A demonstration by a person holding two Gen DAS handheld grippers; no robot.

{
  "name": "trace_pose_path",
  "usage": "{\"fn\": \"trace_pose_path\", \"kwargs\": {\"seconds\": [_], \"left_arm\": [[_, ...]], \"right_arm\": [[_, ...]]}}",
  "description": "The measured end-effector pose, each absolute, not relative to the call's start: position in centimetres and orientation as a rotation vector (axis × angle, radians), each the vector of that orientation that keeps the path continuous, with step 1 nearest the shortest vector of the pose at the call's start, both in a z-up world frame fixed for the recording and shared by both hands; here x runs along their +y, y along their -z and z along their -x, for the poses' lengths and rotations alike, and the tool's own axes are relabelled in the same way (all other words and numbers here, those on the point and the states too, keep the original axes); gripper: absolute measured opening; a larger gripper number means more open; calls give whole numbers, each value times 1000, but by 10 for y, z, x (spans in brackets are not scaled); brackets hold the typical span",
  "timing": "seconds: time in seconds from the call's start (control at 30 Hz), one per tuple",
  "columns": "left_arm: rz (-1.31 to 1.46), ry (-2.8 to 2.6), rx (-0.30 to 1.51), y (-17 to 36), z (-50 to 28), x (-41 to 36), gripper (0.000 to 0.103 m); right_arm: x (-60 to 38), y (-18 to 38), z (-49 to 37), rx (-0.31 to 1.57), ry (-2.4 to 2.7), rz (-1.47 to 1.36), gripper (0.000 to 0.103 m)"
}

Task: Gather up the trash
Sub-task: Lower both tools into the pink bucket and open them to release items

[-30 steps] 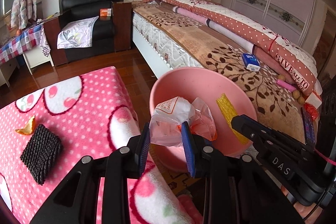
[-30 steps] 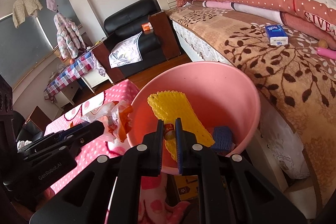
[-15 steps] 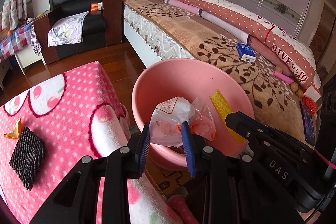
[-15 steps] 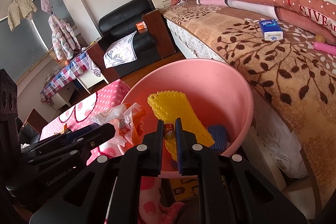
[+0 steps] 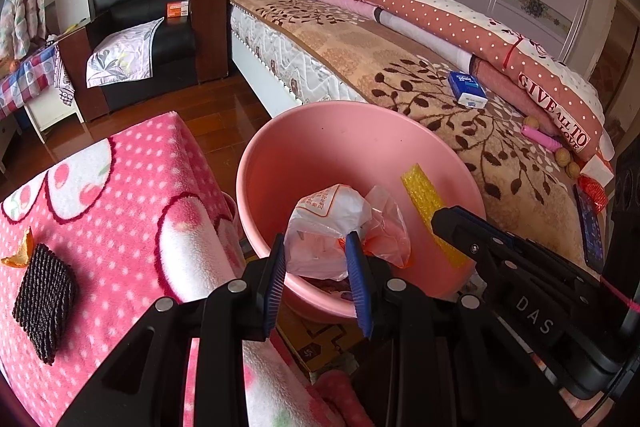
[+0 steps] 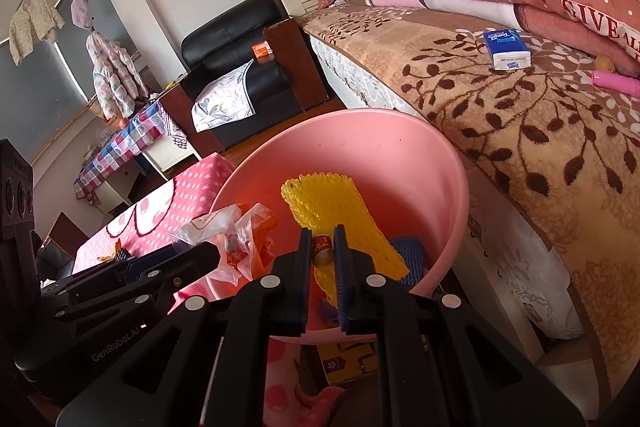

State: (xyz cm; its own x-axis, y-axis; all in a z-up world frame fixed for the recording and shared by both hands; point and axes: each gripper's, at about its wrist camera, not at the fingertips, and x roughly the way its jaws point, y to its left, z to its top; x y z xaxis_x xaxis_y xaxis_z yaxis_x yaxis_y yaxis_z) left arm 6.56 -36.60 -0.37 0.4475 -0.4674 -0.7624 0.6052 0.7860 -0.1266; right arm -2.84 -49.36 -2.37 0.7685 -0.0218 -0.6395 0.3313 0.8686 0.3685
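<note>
crumpled clear plastic bag [image 5: 328,227] with orange bits, clamped in left tongs [image 5: 316,259] over pink basin [image 5: 280,163], right tongs [image 6: 323,251] pinching yellow foam net [image 6: 340,211] at 3 o'clock, both angled downward

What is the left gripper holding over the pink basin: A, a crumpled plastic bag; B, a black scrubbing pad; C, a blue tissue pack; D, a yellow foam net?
A: the left gripper is clamped on the crumpled plastic bag, above the pink basin.

Both wrist views over pink basin [image 5: 280,163]
</note>
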Motion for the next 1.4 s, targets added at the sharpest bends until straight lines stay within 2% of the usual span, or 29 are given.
{"fn": "trace_pose_path", "kwargs": {"seconds": [1.13, 1.27, 1.4], "left_arm": [[-183, 664, 908, 12, -66, -374, 31], [-181, 665, 911, 12, -67, -375, 38], [-181, 664, 912, 12, -66, -375, 39]], "right_arm": [[-511, 34, 26, 689, 233, -521, 12], [-514, 36, 25, 695, 238, -528, 18], [-515, 36, 26, 694, 238, -530, 21]]}}
